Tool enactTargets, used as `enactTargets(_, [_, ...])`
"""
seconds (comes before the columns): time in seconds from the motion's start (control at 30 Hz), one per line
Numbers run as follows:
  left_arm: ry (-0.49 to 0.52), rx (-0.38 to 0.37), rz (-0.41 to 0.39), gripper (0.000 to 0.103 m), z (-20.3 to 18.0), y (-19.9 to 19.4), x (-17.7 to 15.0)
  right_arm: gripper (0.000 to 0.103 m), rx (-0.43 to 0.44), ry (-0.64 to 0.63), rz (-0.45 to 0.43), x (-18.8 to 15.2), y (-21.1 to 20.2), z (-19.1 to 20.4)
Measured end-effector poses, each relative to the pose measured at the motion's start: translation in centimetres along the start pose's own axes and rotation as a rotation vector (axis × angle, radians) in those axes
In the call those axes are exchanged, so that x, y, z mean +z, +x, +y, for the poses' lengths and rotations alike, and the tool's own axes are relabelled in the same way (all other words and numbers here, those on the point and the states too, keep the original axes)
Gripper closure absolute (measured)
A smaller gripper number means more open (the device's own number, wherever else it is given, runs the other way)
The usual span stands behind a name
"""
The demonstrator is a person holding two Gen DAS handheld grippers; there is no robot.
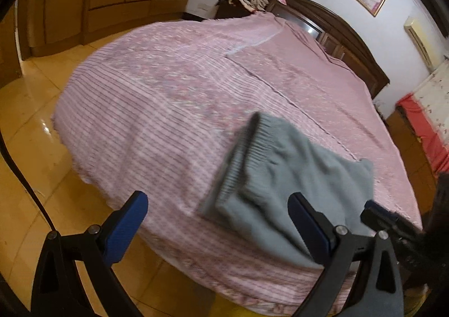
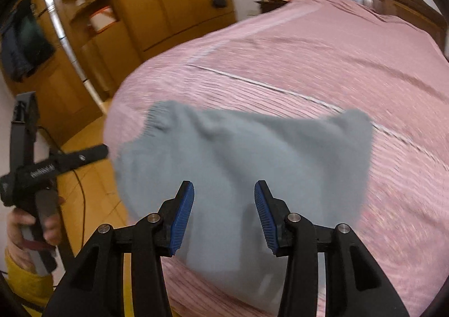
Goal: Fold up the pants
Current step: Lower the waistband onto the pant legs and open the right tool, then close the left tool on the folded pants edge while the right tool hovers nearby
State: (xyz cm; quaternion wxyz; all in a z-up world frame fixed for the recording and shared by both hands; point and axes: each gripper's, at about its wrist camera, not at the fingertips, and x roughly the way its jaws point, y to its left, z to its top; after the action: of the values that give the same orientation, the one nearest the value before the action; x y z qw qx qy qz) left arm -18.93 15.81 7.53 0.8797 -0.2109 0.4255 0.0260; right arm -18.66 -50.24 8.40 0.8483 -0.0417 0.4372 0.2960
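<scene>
1. Left tool (image 1: pixel 217 221): jaws wide apart, nothing between them. It hangs over the near edge of the bed (image 1: pixel 140 109), with the floor (image 1: pixel 33 126) showing under its left blade; the pants lie beside its right blade, whether touching cannot be told.
2. Person's hand (image 2: pixel 33 230), in a yellow sleeve (image 2: pixel 25 275): seen at the left of the right wrist view, holding the left tool's handle off the bed's corner.
3. Pants (image 2: pixel 241 159): grey, already gathered into a compact bundle on the pink bedspread near the bed's front edge. The ribbed waistband (image 1: pixel 244 154) lies at the bundle's left side; a loose corner stands up at its far right.
4. Right tool (image 2: pixel 224 213): jaws partly apart and empty, with the bundle lying beyond and below the blue pads. No cloth is pinched.
5. Step in hand, as judged: neither tool holds the cloth, so a fold seems just laid down and released.
6. Next move, as judged: if another fold is wanted, each tool must take one edge of the bundle; otherwise press the raised far corner flat.
</scene>
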Motion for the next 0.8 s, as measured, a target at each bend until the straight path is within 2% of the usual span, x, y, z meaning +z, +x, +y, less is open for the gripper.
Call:
enactTargets(0.03, [-0.002, -0.001, 0.001, 0.005, -0.5, 0.1, -0.1, 0.057, -0.010, 0.011, 0.002, -0.5, -0.2, -0.6])
enactTargets(0.1, [0.003, -0.018, 0.001, 0.022, -1.3, 0.1, -0.3, 0.057, -0.023, 0.027, 0.005, -1.3, -0.5, -1.6])
enactTargets(0.17, [0.018, -0.042, 0.012, 0.028, -2.4, 0.3, -0.4, 0.057, -0.028, 0.038, 0.005, -1.9, -0.7, -2.3])
enactTargets(0.33, [0.044, -0.033, 0.038, 0.029, -4.2, 1.5, -0.7, 0.057, -0.006, 0.073, 0.025, -3.5, -0.5, -3.4])
enactTargets(0.47, [0.021, 0.021, 0.053, 0.029, -4.4, 3.6, -0.7, 0.057, 0.010, 0.091, 0.032, -4.1, -0.3, -4.0])
enactTargets(0.53, [0.001, 0.021, 0.063, 0.040, -4.2, 4.4, -0.9, 0.057, 0.015, 0.096, 0.027, -4.3, -0.4, -4.1])
enactTargets(0.6, [-0.010, 0.019, 0.061, 0.076, -4.1, 4.6, -1.1, 0.057, 0.015, 0.100, 0.022, -4.3, -0.5, -4.2])
enactTargets(0.63, [-0.022, 0.014, 0.054, 0.081, -3.8, 4.5, -1.1, 0.057, 0.015, 0.099, 0.020, -4.4, -0.7, -4.1])
enactTargets(0.67, [-0.040, -0.015, 0.045, 0.091, -3.5, 4.2, -1.1, 0.057, 0.014, 0.097, 0.019, -4.3, -0.8, -4.0])
enactTargets(0.73, [-0.073, -0.061, 0.022, 0.092, -3.0, 3.1, -1.0, 0.057, 0.014, 0.091, 0.019, -4.3, -0.9, -3.7])
enactTargets(0.8, [-0.067, -0.054, -0.004, 0.092, -2.6, 2.1, -0.9, 0.057, 0.013, 0.081, 0.023, -4.4, -0.8, -3.5])
